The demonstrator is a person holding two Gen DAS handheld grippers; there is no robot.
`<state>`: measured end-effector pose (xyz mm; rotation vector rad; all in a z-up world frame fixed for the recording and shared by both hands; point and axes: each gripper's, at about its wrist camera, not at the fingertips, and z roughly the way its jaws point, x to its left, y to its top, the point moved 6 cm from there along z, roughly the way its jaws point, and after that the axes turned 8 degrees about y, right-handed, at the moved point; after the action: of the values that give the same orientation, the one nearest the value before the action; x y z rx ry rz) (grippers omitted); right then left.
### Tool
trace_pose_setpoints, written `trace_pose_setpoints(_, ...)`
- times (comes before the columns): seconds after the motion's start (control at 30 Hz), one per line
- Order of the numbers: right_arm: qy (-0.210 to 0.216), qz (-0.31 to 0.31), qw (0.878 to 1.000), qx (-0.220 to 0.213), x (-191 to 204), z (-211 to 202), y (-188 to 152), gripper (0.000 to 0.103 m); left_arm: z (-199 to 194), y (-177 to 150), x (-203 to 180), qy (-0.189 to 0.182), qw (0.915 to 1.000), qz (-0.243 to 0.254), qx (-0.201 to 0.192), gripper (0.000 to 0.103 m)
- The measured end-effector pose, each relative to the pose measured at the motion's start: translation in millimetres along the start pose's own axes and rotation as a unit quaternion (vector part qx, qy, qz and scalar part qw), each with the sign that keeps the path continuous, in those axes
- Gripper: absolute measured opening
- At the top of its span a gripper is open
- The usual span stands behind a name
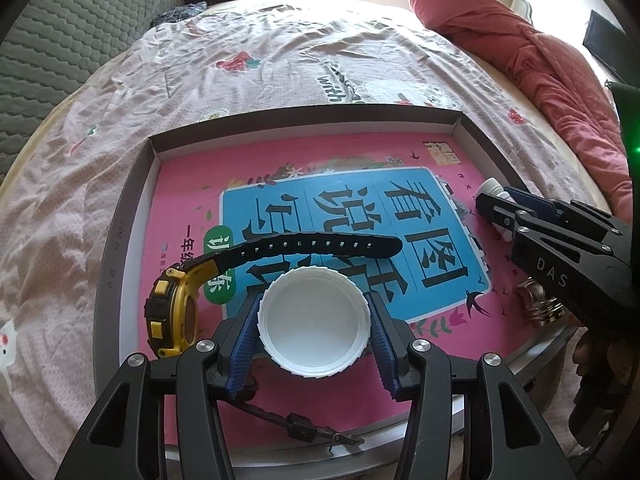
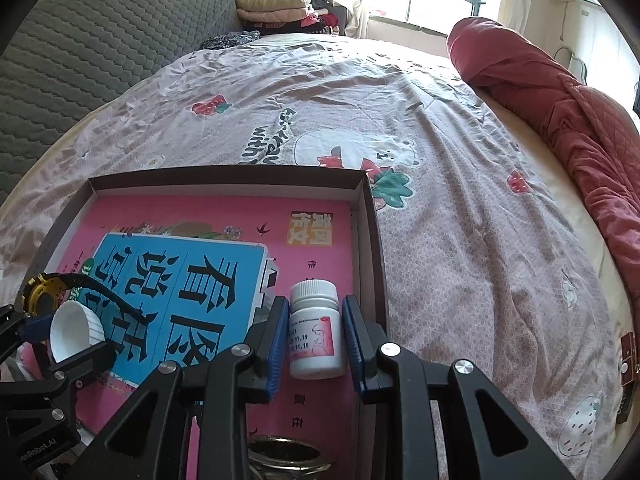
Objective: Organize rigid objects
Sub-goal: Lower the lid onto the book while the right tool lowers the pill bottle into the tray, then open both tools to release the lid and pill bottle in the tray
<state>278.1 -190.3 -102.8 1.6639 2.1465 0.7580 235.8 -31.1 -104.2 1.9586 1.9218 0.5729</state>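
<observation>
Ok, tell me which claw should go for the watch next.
Left. The watch lies right beside the left claw, while the right claw sits across the tray by the opposite wall. Both are full, cap in left, bottle in right, so the cap should probably go down first.

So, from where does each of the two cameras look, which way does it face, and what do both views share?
Left wrist: sits on the left gripper, faces down into the shallow grey cardboard tray; its blue pads clamp a white ribbed plastic cap beside a yellow-and-black wristwatch.
Right wrist: sits on the right gripper, faces down at the tray's right side; its pads flank a small white pill bottle.
Shared: tray, pink-and-blue book, cap, watch, bottle, and each view shows the other gripper.
</observation>
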Motion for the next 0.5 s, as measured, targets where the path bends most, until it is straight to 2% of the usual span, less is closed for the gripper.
trace_pose_setpoints(0.3, 0.000, -0.009, 1.000, 0.002, 4.0, 1.0, -0.9, 0.029, -0.3, -1.0, 0.2, 0.008, 0.9999, -0.001, -0.008, 0.054)
trace_pose_setpoints(0.4, 0.003, -0.015, 1.000, 0.001, 7.1, 0.9, -1.1, 0.036, -0.3, -0.9, 0.7, 0.008, 0.9999, -0.003, -0.009, 0.056)
trace_pose_setpoints(0.5, 0.006, -0.018, 1.000, 0.000, 9.6, -0.6, -0.8, 0.041, -0.4, -2.6, 2.0, 0.007, 0.9999, -0.007, -0.006, 0.064)
